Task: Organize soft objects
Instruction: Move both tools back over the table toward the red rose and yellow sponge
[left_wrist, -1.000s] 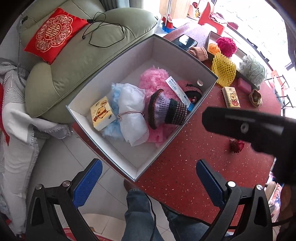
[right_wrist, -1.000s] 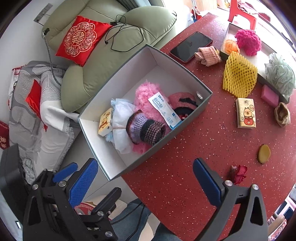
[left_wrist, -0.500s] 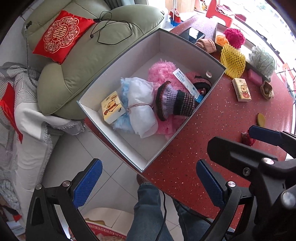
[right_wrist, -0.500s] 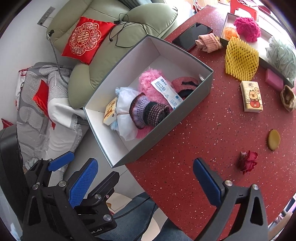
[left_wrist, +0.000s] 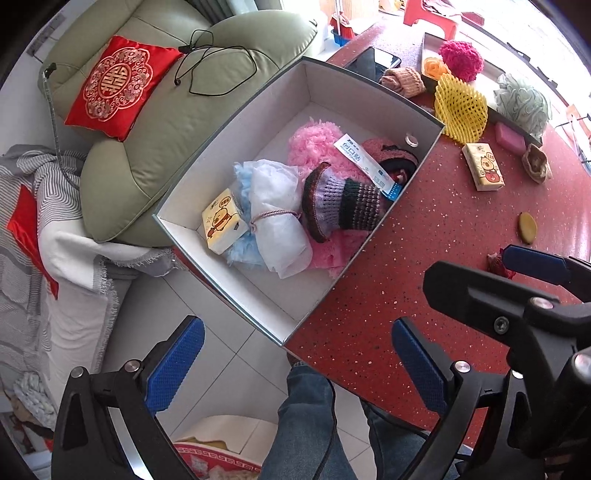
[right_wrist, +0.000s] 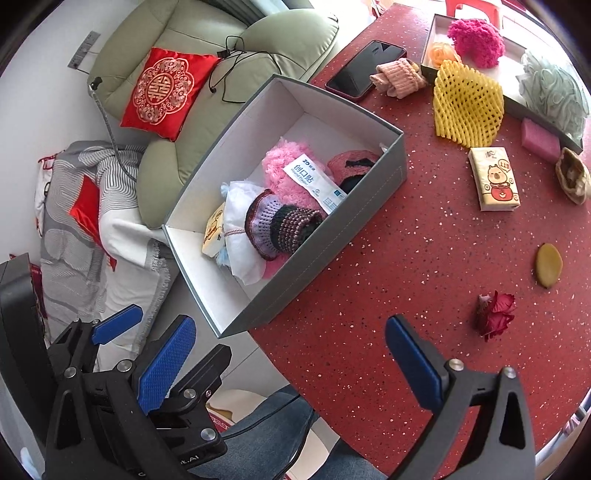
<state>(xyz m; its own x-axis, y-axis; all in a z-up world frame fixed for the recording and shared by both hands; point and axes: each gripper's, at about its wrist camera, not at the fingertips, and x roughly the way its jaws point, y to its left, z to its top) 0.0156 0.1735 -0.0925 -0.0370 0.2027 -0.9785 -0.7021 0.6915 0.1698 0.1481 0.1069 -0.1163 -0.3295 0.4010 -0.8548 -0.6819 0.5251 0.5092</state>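
Grey box (right_wrist: 325, 218) overhanging red table (right_wrist: 424, 295) edge, both claws wide, empty

Left wrist view high above the table edge, angled down over the open box (left_wrist: 369, 90), right wrist view beside it (slightly further right), both sharing box and red table (right_wrist: 424, 258)

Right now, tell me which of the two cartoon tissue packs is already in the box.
The tissue pack wedged beside the white tied bundle, at the grey box's near end. The other tissue pack lies out on the red table, below the yellow foam net.
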